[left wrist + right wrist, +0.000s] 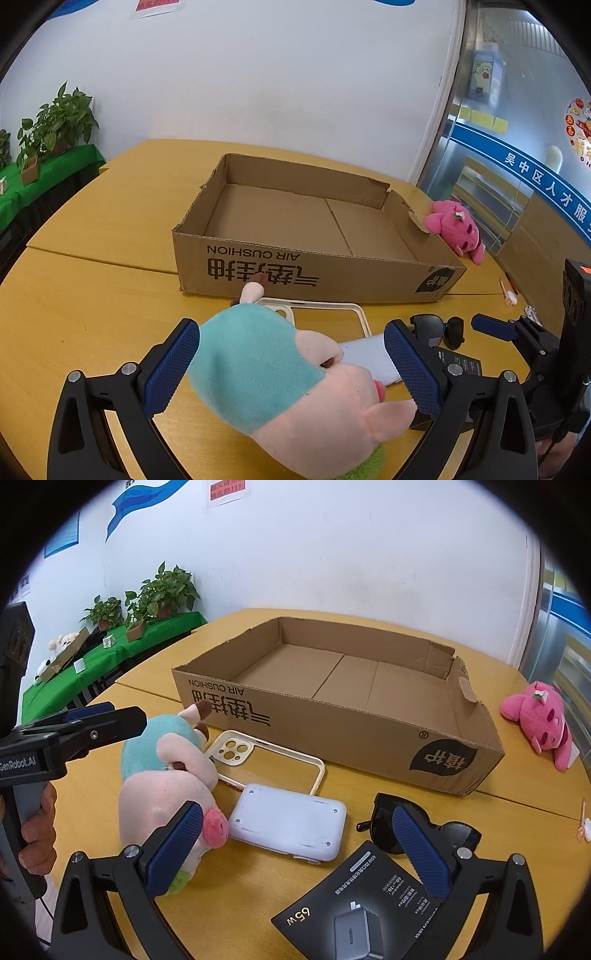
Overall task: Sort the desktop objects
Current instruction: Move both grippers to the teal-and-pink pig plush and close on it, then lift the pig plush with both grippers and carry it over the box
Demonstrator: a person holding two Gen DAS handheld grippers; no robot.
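A teal and pink plush toy [280,373] lies on the yellow table between the open fingers of my left gripper [291,365]; the pads stand at its sides, with a gap on the right. It also shows in the right wrist view [166,771]. My right gripper [299,849] is open and empty above a white device [288,823], sunglasses [384,812] and a black charger box [354,908]. An empty cardboard box [310,229] stands beyond. A cream phone case [266,760] lies before it. A pink plush [543,720] lies right of the box.
A small pink object [583,827] lies at the table's right edge. Potted plants [162,594] stand on a green-covered side table at the left. A white wall is behind, a glass door to the right.
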